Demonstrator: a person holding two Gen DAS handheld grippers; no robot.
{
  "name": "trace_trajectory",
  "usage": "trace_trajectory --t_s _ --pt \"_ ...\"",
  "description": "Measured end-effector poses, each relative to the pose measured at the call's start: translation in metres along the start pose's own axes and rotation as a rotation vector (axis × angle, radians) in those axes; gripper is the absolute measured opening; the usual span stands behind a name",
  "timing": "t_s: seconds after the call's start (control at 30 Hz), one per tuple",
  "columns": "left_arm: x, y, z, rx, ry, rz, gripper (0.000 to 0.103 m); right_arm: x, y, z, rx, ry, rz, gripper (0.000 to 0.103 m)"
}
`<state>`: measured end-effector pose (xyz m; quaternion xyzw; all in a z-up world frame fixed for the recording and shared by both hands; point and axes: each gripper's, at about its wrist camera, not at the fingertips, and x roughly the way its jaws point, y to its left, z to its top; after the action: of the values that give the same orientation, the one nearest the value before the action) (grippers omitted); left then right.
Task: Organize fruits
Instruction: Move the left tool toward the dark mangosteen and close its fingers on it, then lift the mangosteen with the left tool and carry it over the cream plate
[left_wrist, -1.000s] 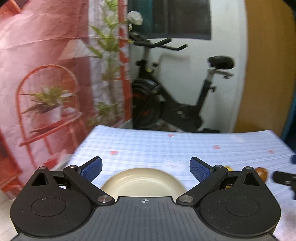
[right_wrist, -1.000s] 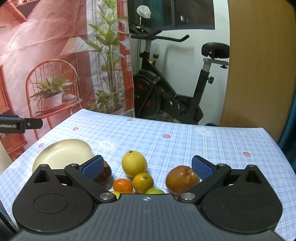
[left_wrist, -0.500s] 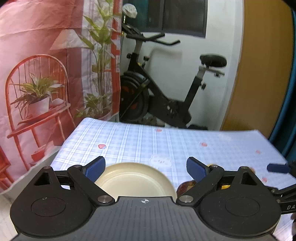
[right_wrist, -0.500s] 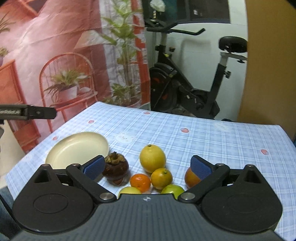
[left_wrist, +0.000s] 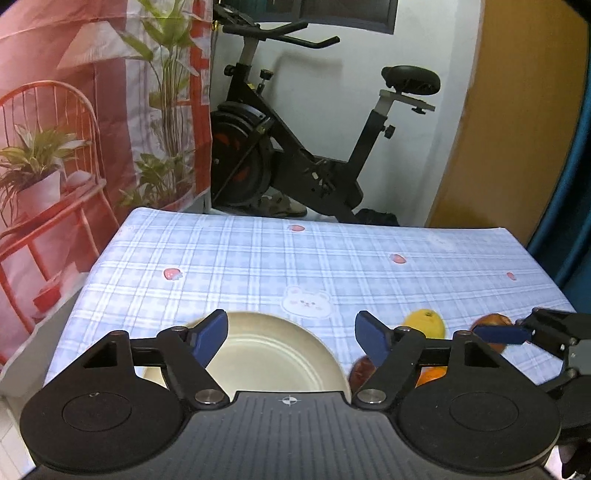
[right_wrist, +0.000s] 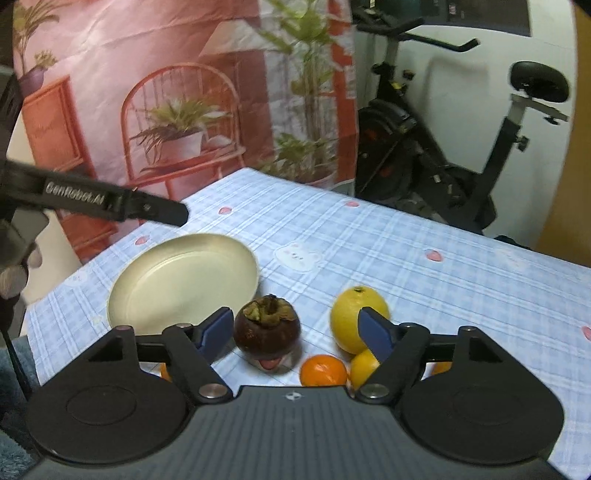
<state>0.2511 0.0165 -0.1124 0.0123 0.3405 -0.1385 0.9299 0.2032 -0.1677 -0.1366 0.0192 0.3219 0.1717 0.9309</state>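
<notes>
The right claw (right_wrist: 295, 334) hangs low over the counter (right_wrist: 424, 273) with its blue pads spread wide and nothing held; the dark purple mangosteen (right_wrist: 267, 328) sits on the checked cloth in the gap between the pads, apart from both. Just right of it stands a large yellow citrus (right_wrist: 351, 314), partly behind the right pad, with a small orange (right_wrist: 323, 370) and a yellow-orange fruit (right_wrist: 364, 367) in front of it near the claw body. The cream plate (right_wrist: 183, 280) lies to the left of the mangosteen, close to it, with nothing on it. The left claw (left_wrist: 291, 336) is likewise wide open and empty above the near part of that plate (left_wrist: 273, 354); in its view the yellow citrus (left_wrist: 424, 323) and a reddish fruit (left_wrist: 493, 320) show to the right, the latter partly hidden by a blue pad of the right claw (left_wrist: 502, 333). An exercise bike (left_wrist: 314, 147) stands behind the counter, beside a red printed backdrop (left_wrist: 92, 92).
</notes>
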Motion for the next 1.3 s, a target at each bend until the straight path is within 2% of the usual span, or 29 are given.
trace_trajectory --t_s 0.17,0.3,0.37,0.57,0.77,0.97,1.3 --pt "0.014 0.008 0.012 0.016 -0.004 -0.071 0.06 0.028 0.006 0.0 -0.012 0.061 0.047 0.066" --pt "0.03 0.005 0.015 0.03 0.02 -0.169 0.059 0.043 0.009 -0.002 -0.012 0.098 0.062 0.063" --pt "0.042 -0.002 0.012 0.044 0.061 -0.229 0.059 0.048 0.009 -0.003 -0.003 0.111 0.061 0.063" --pt "0.074 -0.017 -0.007 0.068 0.178 -0.328 0.059 0.061 0.006 -0.005 0.02 0.141 0.053 0.063" --pt "0.09 -0.026 -0.019 0.099 0.241 -0.387 0.06 0.07 0.008 -0.006 0.018 0.157 0.056 0.063" --pt "0.102 -0.028 -0.026 0.14 0.275 -0.396 0.062 0.076 0.008 -0.007 0.031 0.168 0.054 0.063" --pt "0.109 -0.032 -0.029 0.178 0.285 -0.418 0.06 0.08 0.009 -0.008 0.046 0.176 0.057 0.061"
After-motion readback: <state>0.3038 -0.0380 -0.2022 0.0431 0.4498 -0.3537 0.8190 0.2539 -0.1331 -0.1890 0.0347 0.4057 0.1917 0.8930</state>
